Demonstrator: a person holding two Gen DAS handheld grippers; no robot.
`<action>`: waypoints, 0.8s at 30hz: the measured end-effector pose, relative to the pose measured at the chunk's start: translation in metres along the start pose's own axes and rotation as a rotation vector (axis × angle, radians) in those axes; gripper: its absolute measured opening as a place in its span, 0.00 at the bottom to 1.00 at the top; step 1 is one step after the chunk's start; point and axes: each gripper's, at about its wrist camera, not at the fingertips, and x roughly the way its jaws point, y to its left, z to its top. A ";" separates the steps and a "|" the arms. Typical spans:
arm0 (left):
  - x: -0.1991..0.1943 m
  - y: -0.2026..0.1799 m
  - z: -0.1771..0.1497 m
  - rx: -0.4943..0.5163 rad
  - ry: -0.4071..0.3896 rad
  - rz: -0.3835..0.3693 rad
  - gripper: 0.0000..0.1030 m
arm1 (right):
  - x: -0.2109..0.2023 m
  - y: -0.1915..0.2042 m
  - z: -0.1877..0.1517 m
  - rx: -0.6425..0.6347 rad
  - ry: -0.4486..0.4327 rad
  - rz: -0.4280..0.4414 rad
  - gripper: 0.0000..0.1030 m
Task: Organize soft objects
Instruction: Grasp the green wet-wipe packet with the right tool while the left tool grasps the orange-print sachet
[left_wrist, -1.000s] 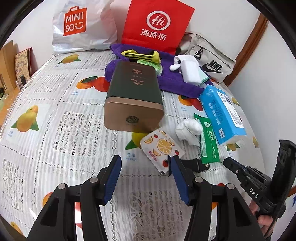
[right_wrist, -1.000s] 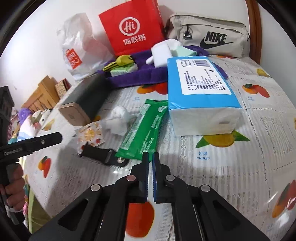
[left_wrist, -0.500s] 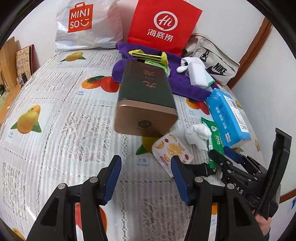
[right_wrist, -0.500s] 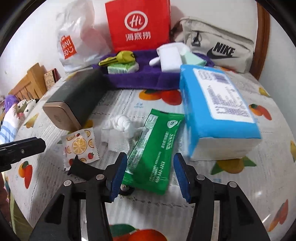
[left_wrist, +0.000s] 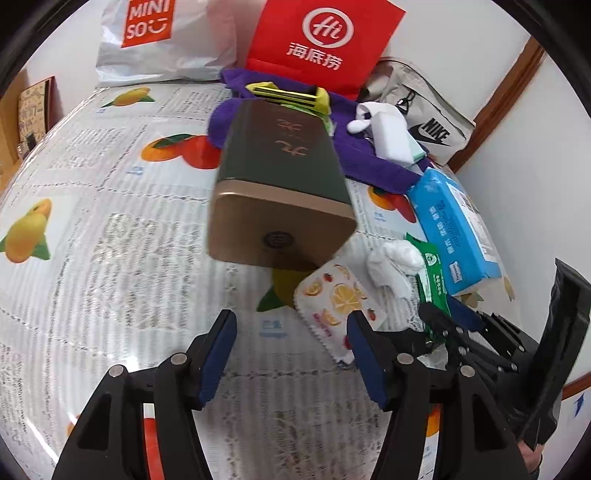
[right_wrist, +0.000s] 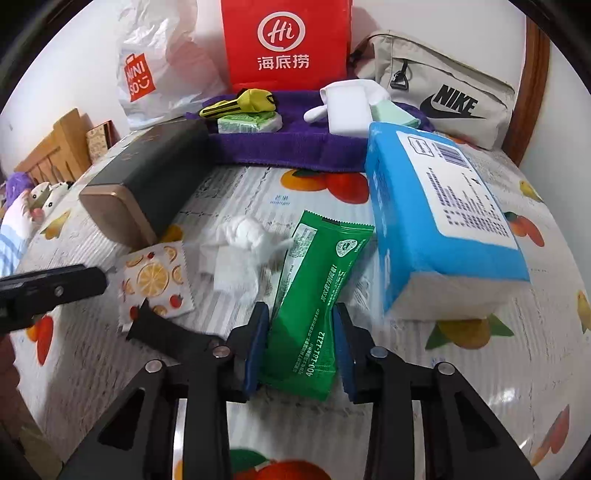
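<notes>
A green wet-wipe pack (right_wrist: 317, 295) lies on the fruit-print tablecloth (right_wrist: 461, 369). My right gripper (right_wrist: 299, 343) is open, its jaws either side of the pack's near end. A crumpled white tissue (right_wrist: 243, 240), a fruit-print sachet (right_wrist: 155, 284) and a blue tissue pack (right_wrist: 443, 229) lie around it. My left gripper (left_wrist: 291, 354) is open and empty, just short of the sachet (left_wrist: 332, 299) and a dark green tin (left_wrist: 280, 192). A purple towel (right_wrist: 288, 147) at the back holds a yellow item (right_wrist: 251, 103) and white soft items (right_wrist: 347, 107).
A red paper bag (right_wrist: 288, 44), a white Miniso bag (right_wrist: 155, 74) and a beige Nike pouch (right_wrist: 443, 88) stand along the back wall. A black strap (right_wrist: 166, 332) lies by my right gripper's left finger. My right gripper shows at the lower right of the left wrist view (left_wrist: 480, 347).
My right gripper has opened and moved forward so that it straddles the green pack. My left gripper has moved forward toward the tin and sachet.
</notes>
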 end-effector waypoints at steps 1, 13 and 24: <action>0.001 -0.003 0.000 0.004 0.000 -0.002 0.59 | -0.004 -0.001 -0.002 -0.004 0.002 0.005 0.31; 0.028 -0.047 0.003 0.095 -0.001 0.144 0.80 | -0.043 -0.016 -0.037 -0.054 0.028 0.062 0.31; 0.050 -0.073 0.001 0.169 -0.023 0.302 0.88 | -0.043 -0.043 -0.057 -0.010 0.020 0.040 0.55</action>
